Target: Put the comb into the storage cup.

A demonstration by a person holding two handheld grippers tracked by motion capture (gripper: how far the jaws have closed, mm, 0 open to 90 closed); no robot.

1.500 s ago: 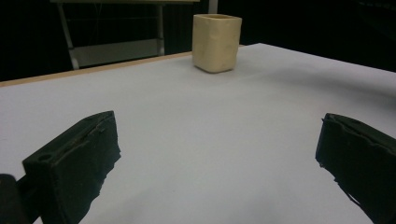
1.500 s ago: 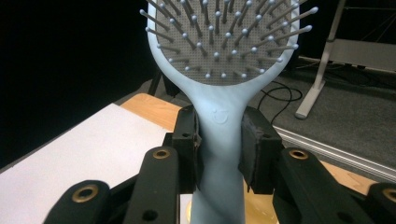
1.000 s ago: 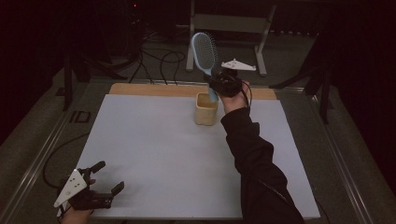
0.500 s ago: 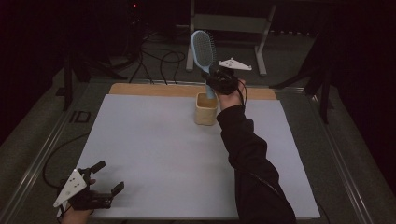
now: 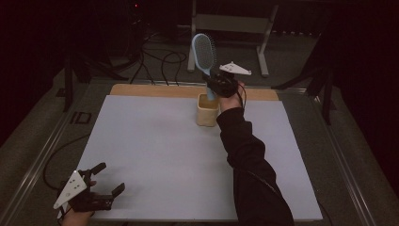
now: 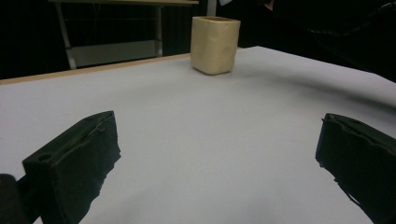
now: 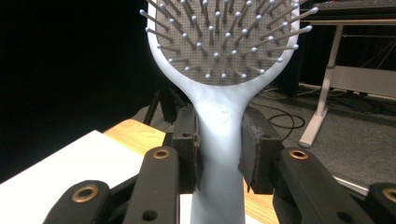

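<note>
A light blue hairbrush [image 5: 204, 56] stands upright with its bristled head up, above a small beige cup [image 5: 207, 109] at the far middle of the white table [image 5: 155, 155]. My right gripper [image 5: 217, 87] is shut on the brush handle [image 7: 218, 154], both pads pressing its sides just below the head. The handle's lower end sits at the cup's mouth. My left gripper [image 5: 110, 179] rests open at the near left corner. In the left gripper view its jaws stand wide apart with nothing between them, and the cup [image 6: 215, 44] lies far ahead.
A wooden strip [image 5: 155, 90] runs along the table's far edge. Beyond it are a desk frame [image 5: 230, 28] and cables [image 5: 160, 61] on the dark floor. A dark-sleeved arm [image 5: 249, 160] crosses the table's right half.
My right gripper has sunk with the brush, bringing the handle's end down to the cup. The left gripper has stayed put.
</note>
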